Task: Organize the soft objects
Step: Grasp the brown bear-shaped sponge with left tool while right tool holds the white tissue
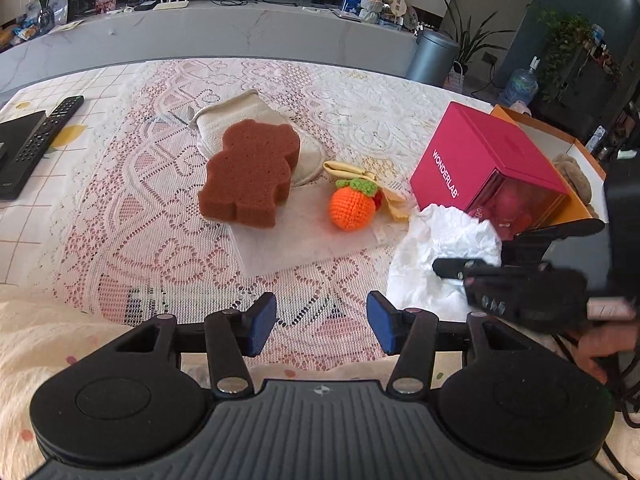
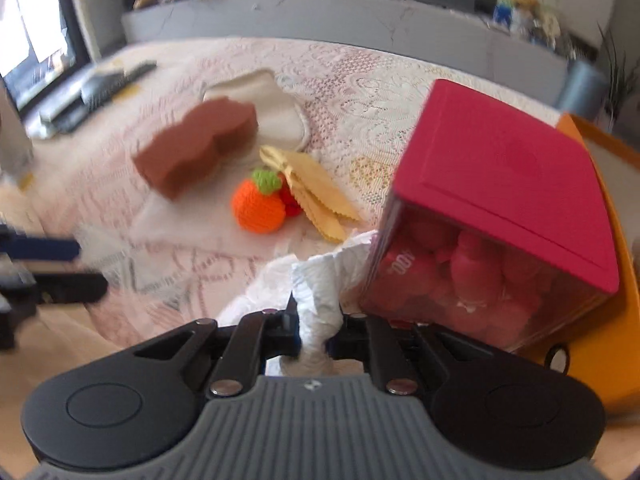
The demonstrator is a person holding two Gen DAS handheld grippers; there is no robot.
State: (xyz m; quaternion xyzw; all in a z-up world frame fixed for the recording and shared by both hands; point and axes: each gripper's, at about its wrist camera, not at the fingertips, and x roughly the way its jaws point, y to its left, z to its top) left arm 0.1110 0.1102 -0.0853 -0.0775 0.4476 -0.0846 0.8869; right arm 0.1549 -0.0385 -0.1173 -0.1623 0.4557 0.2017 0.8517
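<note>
My right gripper point(image 2: 314, 330) is shut on a crumpled white tissue point(image 2: 320, 292), which also shows in the left wrist view point(image 1: 440, 248) beside the pink box. My left gripper point(image 1: 322, 324) is open and empty above the lace cloth at the near edge. A brown bear-shaped sponge point(image 1: 250, 172) lies on a cream mitt point(image 1: 248, 116). An orange crocheted fruit point(image 1: 352, 206) sits beside a yellow cloth point(image 1: 360, 172). The sponge point(image 2: 196, 146), fruit point(image 2: 260, 208) and yellow cloth point(image 2: 316, 196) show in the right wrist view too.
A pink WONDERLAB box point(image 1: 480, 160) lies tilted against an orange box point(image 1: 560, 140) at the right, with a brown plush point(image 1: 576, 176) behind. A remote point(image 1: 44, 128) and a black device point(image 1: 12, 152) lie at the left. A grey counter point(image 1: 240, 28) runs behind the table.
</note>
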